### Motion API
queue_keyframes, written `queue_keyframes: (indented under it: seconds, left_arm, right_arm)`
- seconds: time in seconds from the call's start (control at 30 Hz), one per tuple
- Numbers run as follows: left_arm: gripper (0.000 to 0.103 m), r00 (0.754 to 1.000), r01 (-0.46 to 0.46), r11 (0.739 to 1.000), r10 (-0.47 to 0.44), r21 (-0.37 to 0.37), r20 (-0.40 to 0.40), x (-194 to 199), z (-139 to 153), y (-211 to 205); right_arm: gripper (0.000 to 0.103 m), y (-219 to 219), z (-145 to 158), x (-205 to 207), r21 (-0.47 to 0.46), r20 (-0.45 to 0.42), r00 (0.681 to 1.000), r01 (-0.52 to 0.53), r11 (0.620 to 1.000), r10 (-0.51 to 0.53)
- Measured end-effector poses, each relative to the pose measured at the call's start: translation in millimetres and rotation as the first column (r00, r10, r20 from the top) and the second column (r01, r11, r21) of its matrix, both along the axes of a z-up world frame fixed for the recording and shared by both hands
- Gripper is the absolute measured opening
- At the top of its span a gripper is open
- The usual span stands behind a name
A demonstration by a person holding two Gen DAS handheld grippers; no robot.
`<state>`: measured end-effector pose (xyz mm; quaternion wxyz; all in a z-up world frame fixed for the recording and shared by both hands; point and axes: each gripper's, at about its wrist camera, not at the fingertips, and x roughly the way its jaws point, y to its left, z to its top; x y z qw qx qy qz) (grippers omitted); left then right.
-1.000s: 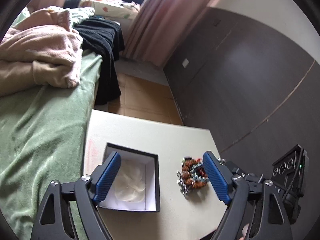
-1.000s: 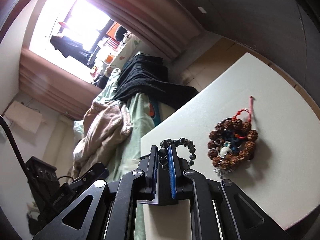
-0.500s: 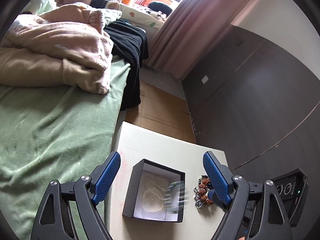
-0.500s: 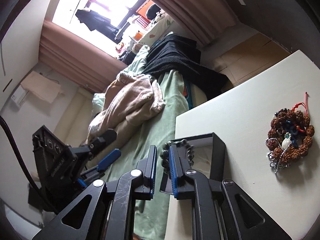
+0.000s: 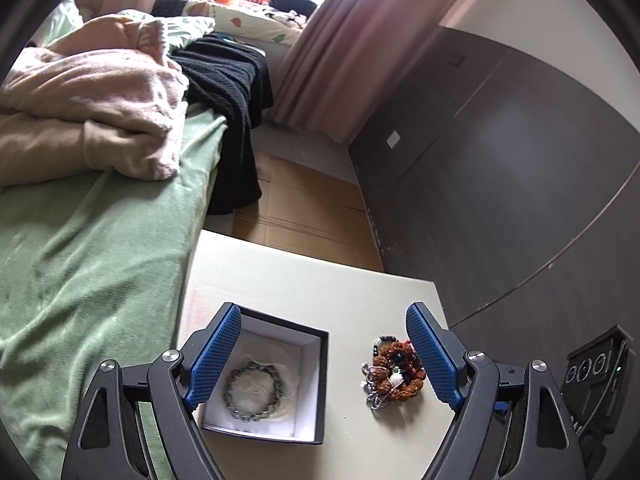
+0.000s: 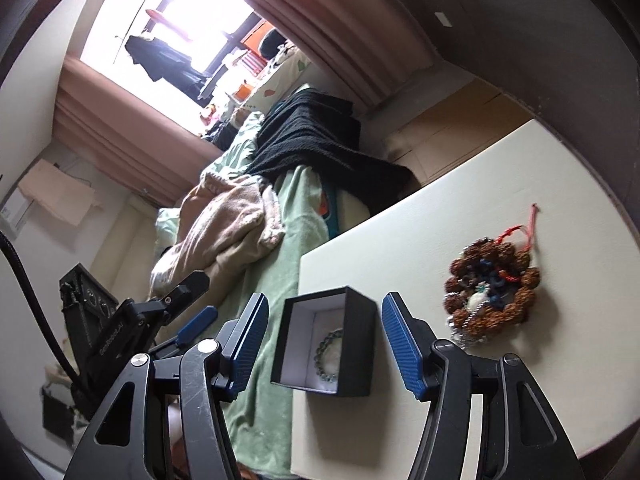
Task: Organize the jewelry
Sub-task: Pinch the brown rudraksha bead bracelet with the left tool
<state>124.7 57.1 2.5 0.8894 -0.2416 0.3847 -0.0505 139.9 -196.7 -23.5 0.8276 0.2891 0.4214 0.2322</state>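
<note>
On the cream table (image 5: 304, 288) by the bed, a black box (image 5: 325, 384) with a white lining sat open, and a bracelet of grey-green beads (image 5: 252, 385) lay flat inside it on a pale cushion. Right gripper (image 6: 322, 342) hung just above and short of the box; its jaws were opening, blue pads clear of everything, nothing pinched between them. In the right wrist view the box (image 6: 358, 344) sat framed in the gap between those two fingers, with the bracelet (image 6: 330, 354) visible against the far inner wall, below the pads and not touching either.

Left gripper (image 5: 324, 356) was spread wide and held nothing. Its left pad overlapped the near-left corner of the box in its own view; I couldn't tell if it touched the rim. Bracelet lay just inboard of that pad.

Second item: a tangled heap of jewelry (image 5: 394, 372), big brown knobbly beads mixed with a silver chain, dark beads and a red cord, lay on the bare tabletop to the right of the box, well apart from it. It sat just inside the left gripper's right pad, and off to the right of the right gripper's fingers (image 6: 490, 294).

Green blanket (image 5: 80, 264) covered the bed alongside the table.
</note>
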Motion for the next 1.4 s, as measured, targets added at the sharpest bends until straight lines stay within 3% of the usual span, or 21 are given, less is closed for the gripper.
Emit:
queue_keyframes:
  seconds: [0.1, 0.33, 0.47, 0.7, 0.83, 1.2, 1.33, 1.4]
  left_arm:
    - [0.085, 0.999, 0.037, 0.999, -0.037, 0.032, -0.015, 5, -5, -21]
    - [0.083, 0.991, 0.133, 0.986, -0.130, 0.102, -0.033, 16, -17, -68]
    - [0.066, 0.986, 0.164, 0.980, -0.158, 0.114, -0.062, 24, -26, -85]
    - [0.056, 0.971, 0.219, 0.969, -0.205, 0.117, -0.122, 36, -47, -113]
    - [0.036, 0.952, 0.279, 0.948, -0.253, 0.150, -0.171, 43, -61, -131]
    - [0.033, 0.940, 0.285, 0.946, -0.244, 0.154, -0.238, 59, -92, -144]
    - [0.032, 0.919, 0.360, 0.917, -0.317, 0.173, -0.233, 55, -92, -162]
    - [0.027, 0.906, 0.394, 0.899, -0.346, 0.189, -0.243, 53, -95, -172]
  right_arm:
    - [0.065, -22, 0, 0, -0.019, -0.014, 0.998, 0.061, 0.998, -0.062]
    - [0.066, -58, -13, 5, -0.030, -0.080, 0.988, 0.131, 0.991, -0.133]
    - [0.066, -74, -23, 8, -0.041, -0.119, 0.978, 0.168, 0.985, -0.172]
    - [0.066, -98, -37, 15, -0.045, -0.173, 0.965, 0.194, 0.980, -0.199]
    - [0.066, -110, -48, 20, -0.029, -0.214, 0.956, 0.200, 0.979, -0.201]
    - [0.066, -122, -68, 30, -0.019, -0.276, 0.942, 0.193, 0.981, -0.191]
    - [0.066, -124, -72, 32, -0.001, -0.294, 0.940, 0.183, 0.983, -0.175]
    - [0.066, -127, -72, 31, 0.000, -0.297, 0.938, 0.187, 0.982, -0.178]
